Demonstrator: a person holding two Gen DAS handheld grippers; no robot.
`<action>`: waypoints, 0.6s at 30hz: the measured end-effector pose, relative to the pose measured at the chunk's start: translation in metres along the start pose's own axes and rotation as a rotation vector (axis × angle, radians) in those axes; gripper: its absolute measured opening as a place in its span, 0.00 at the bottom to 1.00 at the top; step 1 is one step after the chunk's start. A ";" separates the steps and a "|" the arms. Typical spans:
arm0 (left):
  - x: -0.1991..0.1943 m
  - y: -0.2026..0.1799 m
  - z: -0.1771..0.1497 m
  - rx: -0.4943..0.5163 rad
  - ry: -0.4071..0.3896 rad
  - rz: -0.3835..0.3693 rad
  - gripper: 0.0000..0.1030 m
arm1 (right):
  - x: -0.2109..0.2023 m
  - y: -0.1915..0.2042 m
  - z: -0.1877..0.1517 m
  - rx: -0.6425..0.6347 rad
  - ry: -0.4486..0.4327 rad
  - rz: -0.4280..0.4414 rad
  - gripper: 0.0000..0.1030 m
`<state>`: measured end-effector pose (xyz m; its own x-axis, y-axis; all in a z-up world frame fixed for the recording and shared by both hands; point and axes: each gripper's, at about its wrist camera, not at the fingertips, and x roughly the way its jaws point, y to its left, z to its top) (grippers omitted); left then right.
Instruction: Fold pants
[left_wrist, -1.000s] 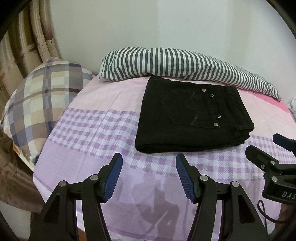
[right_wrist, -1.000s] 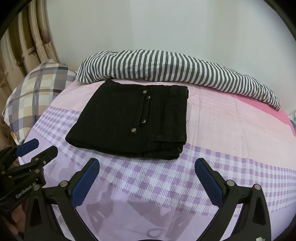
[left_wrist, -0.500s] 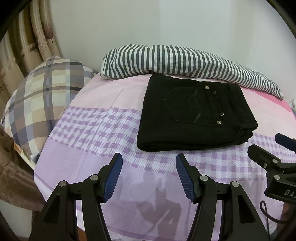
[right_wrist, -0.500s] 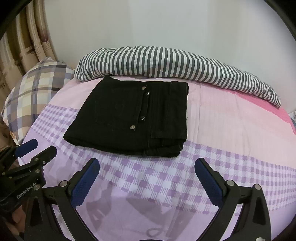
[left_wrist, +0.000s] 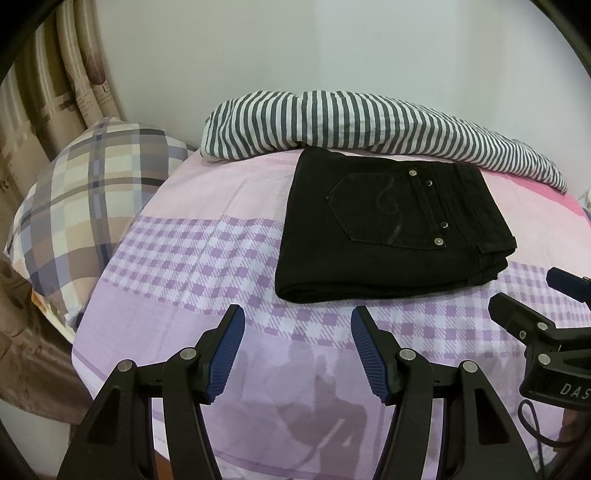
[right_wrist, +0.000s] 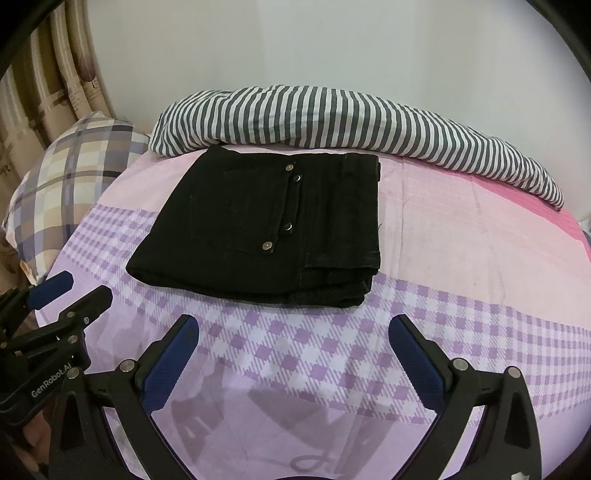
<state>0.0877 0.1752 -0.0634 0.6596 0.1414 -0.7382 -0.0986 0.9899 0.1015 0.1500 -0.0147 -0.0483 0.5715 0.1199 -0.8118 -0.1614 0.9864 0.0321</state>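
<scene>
Black pants (left_wrist: 388, 229) (right_wrist: 266, 229) lie folded into a flat rectangle on the bed, back pocket and rivets facing up, layered edges at the right. My left gripper (left_wrist: 297, 317) hovers open over the sheet just short of the pants' near edge, nothing between its blue pads. My right gripper (right_wrist: 293, 326) is open wider, also empty, in front of the pants' near right corner. Each gripper shows at the edge of the other's view: the right one (left_wrist: 532, 299) and the left one (right_wrist: 70, 291).
The bed sheet (left_wrist: 192, 258) (right_wrist: 461, 314) is pink and purple checked. A grey-and-white striped blanket (left_wrist: 369, 125) (right_wrist: 351, 122) is bunched against the wall behind the pants. A plaid pillow (left_wrist: 85, 199) (right_wrist: 70, 173) sits at the left, curtains (left_wrist: 48, 96) beyond it.
Both views have drifted slightly, so the pants sit a little higher in the frames. The pants have not moved and both grippers stay open.
</scene>
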 end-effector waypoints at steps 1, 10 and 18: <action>0.000 0.000 0.001 0.002 -0.002 -0.001 0.59 | 0.000 0.000 0.000 0.001 0.001 0.000 0.99; 0.000 -0.002 0.004 0.028 -0.011 0.006 0.59 | 0.001 0.000 -0.001 0.002 0.004 -0.002 0.99; 0.000 -0.002 0.003 0.033 -0.014 -0.003 0.59 | 0.000 0.000 -0.002 0.004 0.003 -0.001 0.99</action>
